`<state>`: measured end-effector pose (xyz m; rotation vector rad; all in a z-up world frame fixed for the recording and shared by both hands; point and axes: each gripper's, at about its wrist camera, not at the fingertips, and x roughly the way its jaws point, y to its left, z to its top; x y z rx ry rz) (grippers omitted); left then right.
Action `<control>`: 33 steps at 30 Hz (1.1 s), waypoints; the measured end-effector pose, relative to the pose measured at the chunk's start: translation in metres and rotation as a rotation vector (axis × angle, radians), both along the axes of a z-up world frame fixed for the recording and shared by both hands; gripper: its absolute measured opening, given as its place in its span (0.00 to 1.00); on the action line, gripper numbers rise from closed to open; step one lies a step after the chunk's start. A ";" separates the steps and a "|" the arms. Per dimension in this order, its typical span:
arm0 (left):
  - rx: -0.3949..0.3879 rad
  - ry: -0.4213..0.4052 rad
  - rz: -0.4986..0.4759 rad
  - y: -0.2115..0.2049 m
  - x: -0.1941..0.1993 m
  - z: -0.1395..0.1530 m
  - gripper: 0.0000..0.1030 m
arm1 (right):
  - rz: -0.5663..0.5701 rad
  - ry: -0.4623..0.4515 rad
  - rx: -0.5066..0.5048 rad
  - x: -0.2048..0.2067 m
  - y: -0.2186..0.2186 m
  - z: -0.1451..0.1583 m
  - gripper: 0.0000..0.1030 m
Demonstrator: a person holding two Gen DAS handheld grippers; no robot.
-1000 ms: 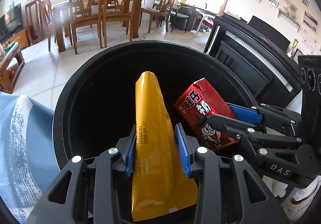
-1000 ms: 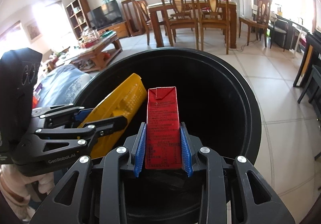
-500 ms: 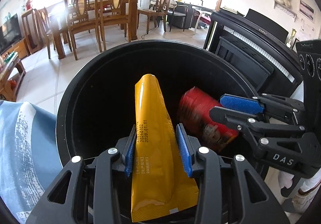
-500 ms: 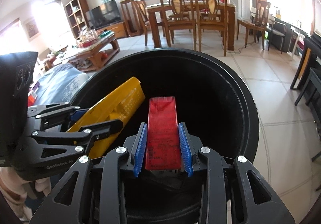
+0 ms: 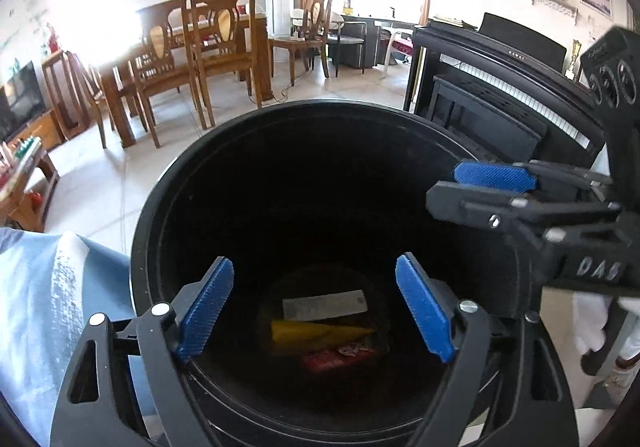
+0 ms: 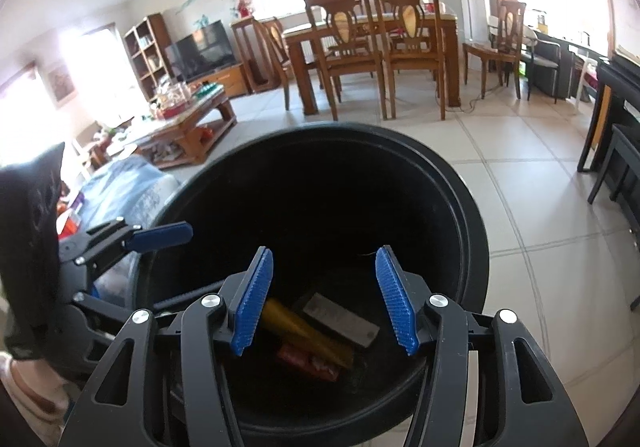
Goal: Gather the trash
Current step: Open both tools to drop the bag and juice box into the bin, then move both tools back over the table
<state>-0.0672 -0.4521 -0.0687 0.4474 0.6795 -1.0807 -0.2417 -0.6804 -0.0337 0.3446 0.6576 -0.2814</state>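
A black round bin [image 5: 320,109] [image 6: 360,129] stands right below both grippers. On its bottom lie a yellow packet [image 5: 320,331] [image 6: 308,331], a red carton [image 5: 340,358] [image 6: 308,363] and a flat grey piece [image 5: 324,305] [image 6: 340,317]. My left gripper [image 5: 314,267] hangs over the bin's near rim, its jaws opening wide with nothing between them. My right gripper [image 6: 325,255] is beside it over the same rim, jaws also opening and empty. In the left wrist view the right gripper [image 5: 460,189] reaches in from the right.
A blue patterned cloth [image 5: 44,295] lies against the bin's left side. A black piano [image 5: 512,87] stands close on the right. A wooden dining table with chairs [image 6: 376,35] and a low coffee table [image 6: 188,127] stand farther off on the tiled floor [image 6: 540,207].
Both grippers have opened. The yellow packet left the left jaws and the red carton left the right jaws; both now lie on the bin's bottom.
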 end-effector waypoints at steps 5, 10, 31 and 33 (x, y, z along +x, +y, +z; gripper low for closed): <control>0.004 -0.020 0.000 0.003 -0.003 0.000 0.87 | -0.003 -0.035 0.016 -0.004 0.002 0.008 0.63; -0.017 -0.056 0.000 0.014 -0.009 0.010 0.92 | 0.007 -0.087 0.044 -0.008 0.008 0.017 0.72; -0.150 -0.119 0.190 0.127 -0.007 0.069 0.95 | 0.140 -0.232 0.095 0.018 0.073 0.067 0.92; -0.156 -0.110 0.219 0.141 -0.003 0.070 0.95 | 0.161 -0.227 0.094 0.027 0.084 0.068 0.92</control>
